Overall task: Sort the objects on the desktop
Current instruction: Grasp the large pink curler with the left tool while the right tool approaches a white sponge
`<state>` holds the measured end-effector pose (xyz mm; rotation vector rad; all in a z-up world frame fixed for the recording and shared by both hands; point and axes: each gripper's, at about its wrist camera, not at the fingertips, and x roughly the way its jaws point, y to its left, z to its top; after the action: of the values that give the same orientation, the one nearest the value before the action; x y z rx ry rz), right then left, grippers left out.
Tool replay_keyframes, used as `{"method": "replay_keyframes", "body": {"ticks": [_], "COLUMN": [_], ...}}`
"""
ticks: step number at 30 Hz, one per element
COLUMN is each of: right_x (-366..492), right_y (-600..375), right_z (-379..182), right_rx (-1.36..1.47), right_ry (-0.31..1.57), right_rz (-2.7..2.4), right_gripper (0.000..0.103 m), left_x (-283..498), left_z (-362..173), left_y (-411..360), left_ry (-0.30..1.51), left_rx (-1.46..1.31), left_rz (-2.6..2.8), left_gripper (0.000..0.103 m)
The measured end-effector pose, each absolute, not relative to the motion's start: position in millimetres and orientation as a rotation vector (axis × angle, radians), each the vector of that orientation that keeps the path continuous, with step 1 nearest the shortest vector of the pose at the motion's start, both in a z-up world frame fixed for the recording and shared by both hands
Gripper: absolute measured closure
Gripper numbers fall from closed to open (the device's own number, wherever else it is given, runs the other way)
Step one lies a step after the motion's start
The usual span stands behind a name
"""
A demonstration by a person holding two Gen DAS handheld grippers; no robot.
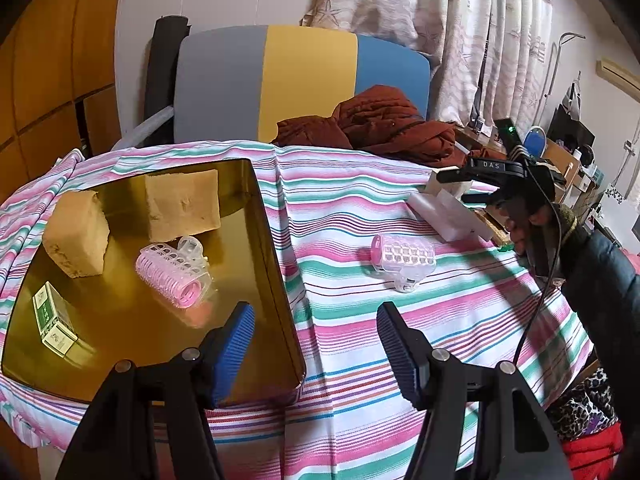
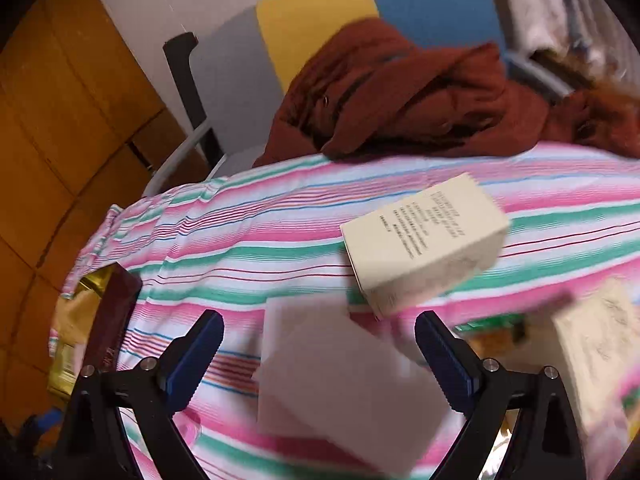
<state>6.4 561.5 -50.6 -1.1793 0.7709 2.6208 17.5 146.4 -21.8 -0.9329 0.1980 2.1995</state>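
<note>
A gold tray (image 1: 276,248) on the striped tablecloth holds a tan sponge block (image 1: 76,236), its reflection on the tray wall, a pink hair roller (image 1: 172,276) and a small green and white box (image 1: 54,320). A second pink roller (image 1: 402,258) lies on the cloth right of the tray. My left gripper (image 1: 316,344) is open and empty above the tray's right rim. My right gripper (image 2: 320,352) is open over a white block (image 2: 340,380), which lies between its fingers. A cream box (image 2: 424,244) lies just beyond. The right gripper also shows in the left wrist view (image 1: 460,188).
A rust-red jacket (image 1: 384,124) lies at the table's far edge before a grey, yellow and blue chair back (image 1: 304,80). Another cream box (image 2: 596,344) and a green packet (image 2: 492,330) lie right of the right gripper. Curtains and shelves stand at right.
</note>
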Motion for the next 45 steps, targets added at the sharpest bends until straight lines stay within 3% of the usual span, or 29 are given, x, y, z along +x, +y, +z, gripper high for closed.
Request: {"method": "replay_keyframes", "body": {"ticks": [5, 11, 17, 22, 31, 40, 45], "right_x": [15.6, 70.1, 130.8, 164.4, 218.0, 220.0, 218.1], "right_y": [554.7, 495.9, 464.9, 449.5, 444.7, 402.4, 399.3], "right_z": [-63.2, -49.7, -25.8, -43.8, -56.6, -59.3, -59.5], "right_rx": [-1.302, -1.370, -1.261, -1.328, -1.128, -0.987, -0.938], "right_ry": [0.865, 0.755, 0.791, 0.770, 0.833, 0.566, 0.546], "right_rz": [2.651, 2.811, 2.927, 2.820, 2.664, 2.578, 2.582], "right_gripper": [0.005, 0.004, 0.000, 0.000, 0.000, 0.000, 0.000], "left_x": [14.0, 20.0, 30.0, 36.4, 39.5, 33.7, 30.7], "left_z": [-23.4, -22.7, -18.2, -14.7, -19.8, -23.2, -27.9], "left_y": [148.8, 150.0, 145.4, 140.1, 146.2, 204.3, 242.8], "left_ry": [0.193, 0.182, 0.185, 0.181, 0.191, 0.268, 0.335], "left_rx": [-0.938, -0.934, -0.917, -0.899, -0.924, -0.930, -0.909], "left_rz": [2.192, 2.174, 2.173, 2.176, 2.137, 1.990, 1.933], "left_gripper": [0.038, 0.038, 0.038, 0.038, 0.038, 0.036, 0.036]}}
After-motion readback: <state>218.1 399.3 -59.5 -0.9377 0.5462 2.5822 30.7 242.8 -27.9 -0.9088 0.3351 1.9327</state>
